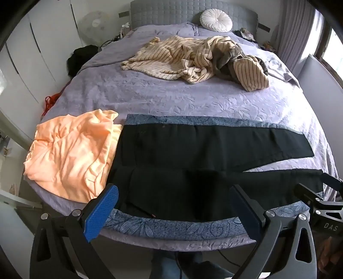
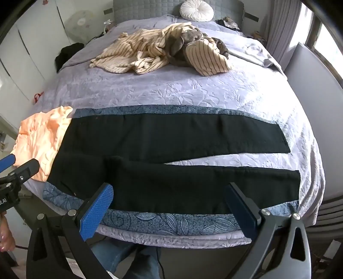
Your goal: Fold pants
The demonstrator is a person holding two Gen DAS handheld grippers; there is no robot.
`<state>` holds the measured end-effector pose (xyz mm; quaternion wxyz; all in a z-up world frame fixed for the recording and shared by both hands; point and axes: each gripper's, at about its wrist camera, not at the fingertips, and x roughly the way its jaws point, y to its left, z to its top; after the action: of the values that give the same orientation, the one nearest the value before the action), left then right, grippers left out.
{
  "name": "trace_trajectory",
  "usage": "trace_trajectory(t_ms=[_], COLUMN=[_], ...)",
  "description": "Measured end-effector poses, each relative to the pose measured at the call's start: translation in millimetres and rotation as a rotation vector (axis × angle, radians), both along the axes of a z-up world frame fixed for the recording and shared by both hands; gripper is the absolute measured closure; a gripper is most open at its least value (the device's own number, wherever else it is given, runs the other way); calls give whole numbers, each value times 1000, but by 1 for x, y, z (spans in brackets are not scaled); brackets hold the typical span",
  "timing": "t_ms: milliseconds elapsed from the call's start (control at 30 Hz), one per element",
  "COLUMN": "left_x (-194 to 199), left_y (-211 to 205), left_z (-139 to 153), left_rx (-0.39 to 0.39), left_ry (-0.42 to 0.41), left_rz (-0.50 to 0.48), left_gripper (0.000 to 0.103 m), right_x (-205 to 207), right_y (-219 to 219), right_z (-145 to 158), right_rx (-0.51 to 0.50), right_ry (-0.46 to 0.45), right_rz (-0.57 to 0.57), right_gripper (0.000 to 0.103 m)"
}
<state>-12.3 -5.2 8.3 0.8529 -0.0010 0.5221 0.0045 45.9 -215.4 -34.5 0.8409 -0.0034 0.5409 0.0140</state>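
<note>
Black pants [image 1: 193, 150] [image 2: 171, 150] lie spread flat on a blue patterned cloth [image 1: 171, 227] [image 2: 171, 221] at the foot of the bed, waist to the left, both legs running right and splayed apart. My left gripper [image 1: 175, 193] hovers open above the near leg close to the waist and crotch, nothing between its blue pads. Open too, my right gripper [image 2: 171, 193] hangs over the near leg further right. Neither touches the fabric. The right gripper's body [image 1: 317, 199] shows at the right edge of the left wrist view; the left gripper's tip [image 2: 19, 169] shows at the left edge of the right wrist view.
An orange garment [image 1: 70, 154] [image 2: 42, 139] lies crumpled beside the waist, partly under it. A striped blanket pile [image 1: 193, 58] [image 2: 167, 51] and a round white cushion [image 1: 216, 20] sit further up the lilac bedspread [image 1: 171, 96]. White wardrobes stand left, curtain and window right.
</note>
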Motion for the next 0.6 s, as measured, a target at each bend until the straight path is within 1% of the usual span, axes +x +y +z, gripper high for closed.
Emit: trace_trajectory(t_ms=[200, 600], left_x=[-5, -9], left_y=[1, 6], left_z=[2, 4], left_rx=[11, 21], left_ry=[-6, -10], left_rz=[-8, 14], left_gripper=[0, 0], right_x=[-1, -3], right_y=[3, 6], right_z=[0, 2], right_rx=[1, -4], right_ry=[0, -5], right_rz=[0, 8], right_gripper=[0, 0])
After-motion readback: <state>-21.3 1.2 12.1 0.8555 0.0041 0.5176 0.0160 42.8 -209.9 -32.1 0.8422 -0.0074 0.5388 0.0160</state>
